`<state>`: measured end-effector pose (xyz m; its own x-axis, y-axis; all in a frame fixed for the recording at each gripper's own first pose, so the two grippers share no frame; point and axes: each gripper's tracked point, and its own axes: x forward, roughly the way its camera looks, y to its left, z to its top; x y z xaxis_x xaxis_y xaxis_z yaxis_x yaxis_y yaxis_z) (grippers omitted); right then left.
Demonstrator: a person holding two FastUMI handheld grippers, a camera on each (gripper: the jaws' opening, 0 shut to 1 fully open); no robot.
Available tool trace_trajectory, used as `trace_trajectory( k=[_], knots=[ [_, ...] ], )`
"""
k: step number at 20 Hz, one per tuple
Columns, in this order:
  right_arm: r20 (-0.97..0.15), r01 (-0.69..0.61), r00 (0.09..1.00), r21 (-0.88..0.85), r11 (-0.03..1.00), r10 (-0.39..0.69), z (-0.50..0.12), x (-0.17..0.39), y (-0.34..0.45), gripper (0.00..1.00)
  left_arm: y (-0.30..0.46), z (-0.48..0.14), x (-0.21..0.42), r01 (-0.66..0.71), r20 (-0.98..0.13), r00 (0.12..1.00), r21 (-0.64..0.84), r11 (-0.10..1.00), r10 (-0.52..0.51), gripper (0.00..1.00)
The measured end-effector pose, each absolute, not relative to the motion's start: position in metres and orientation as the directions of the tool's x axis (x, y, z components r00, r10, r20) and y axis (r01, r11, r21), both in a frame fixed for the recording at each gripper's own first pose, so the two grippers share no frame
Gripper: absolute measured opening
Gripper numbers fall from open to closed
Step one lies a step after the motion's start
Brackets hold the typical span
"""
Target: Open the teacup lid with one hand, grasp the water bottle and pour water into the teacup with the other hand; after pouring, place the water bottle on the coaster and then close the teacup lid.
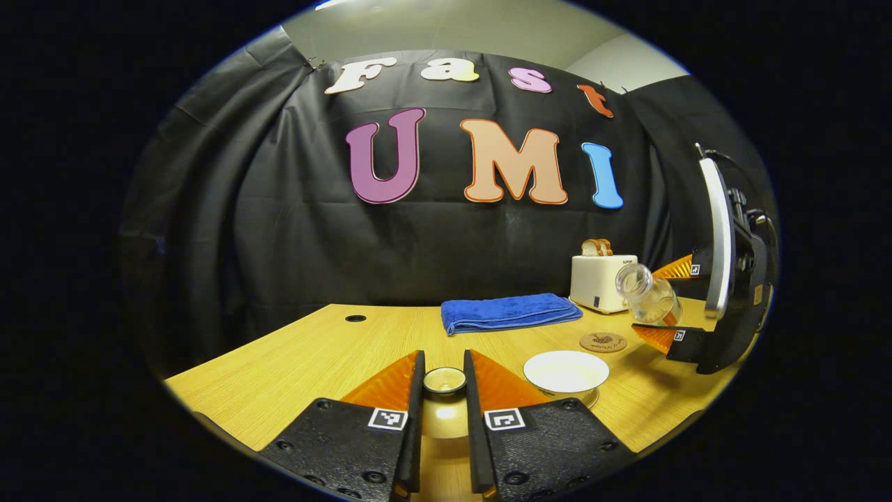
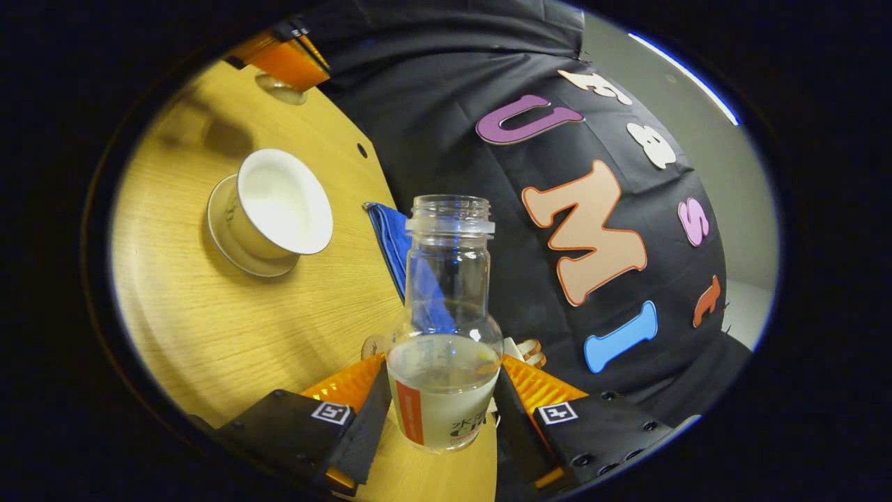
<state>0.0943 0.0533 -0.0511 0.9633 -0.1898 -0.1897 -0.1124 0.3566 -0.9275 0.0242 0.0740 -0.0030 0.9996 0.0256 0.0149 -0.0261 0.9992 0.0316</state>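
My left gripper (image 1: pixel 444 362) is shut on the gold teacup lid (image 1: pixel 444 418), held low over the table to the left of the cup. The white teacup (image 1: pixel 566 373) stands open on its saucer (image 1: pixel 591 399). Farther right, my right gripper (image 1: pixel 665 303) holds the clear water bottle (image 1: pixel 644 293) tilted, its open mouth up and to the left, above the cup's far right side. In the right gripper view, my right gripper (image 2: pixel 442 362) is shut on the bottle (image 2: pixel 446 279), which is partly full and uncapped. The teacup (image 2: pixel 282 202) lies off to the left. No stream of water shows.
A round brown coaster (image 1: pixel 603 341) lies just behind the teacup. A folded blue towel (image 1: pixel 512 312) and a white toaster (image 1: pixel 601 282) with bread sit at the back of the wooden table (image 1: pixel 293 362). The left gripper (image 2: pixel 282 66) shows at the top of the right gripper view.
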Motion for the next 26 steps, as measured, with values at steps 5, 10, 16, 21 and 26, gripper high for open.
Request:
trace_trajectory(
  k=[5, 10, 16, 21, 26],
  knots=[
    [-0.184, -0.144, 0.966, -0.967, 0.210, -0.183, -0.057, 0.103, 0.062, 0.80, 0.075, -0.002, 0.024, -0.026, 0.020, 0.999, 0.034, 0.999, 0.025, 0.25],
    [-0.172, -0.155, 0.968, -0.983, 0.101, -0.183, -0.056, 0.107, 0.061, 0.80, 0.075, -0.002, 0.023, -0.026, 0.019, 1.000, 0.035, 0.999, 0.025, 0.25],
    [-0.136, -0.138, 0.976, -0.990, -0.002, -0.171, -0.046, 0.111, 0.064, 0.80, 0.075, -0.002, 0.024, -0.026, 0.020, 0.999, 0.035, 0.999, 0.025, 0.25],
    [-0.117, -0.132, 0.981, -0.987, -0.088, -0.157, -0.038, 0.113, 0.066, 0.82, 0.075, -0.002, 0.024, -0.026, 0.020, 0.999, 0.035, 0.999, 0.025, 0.25],
    [-0.100, -0.122, 0.984, -0.981, -0.150, -0.145, -0.034, 0.115, 0.069, 0.81, 0.075, -0.002, 0.024, -0.026, 0.020, 0.999, 0.036, 0.999, 0.025, 0.25]
  ],
)
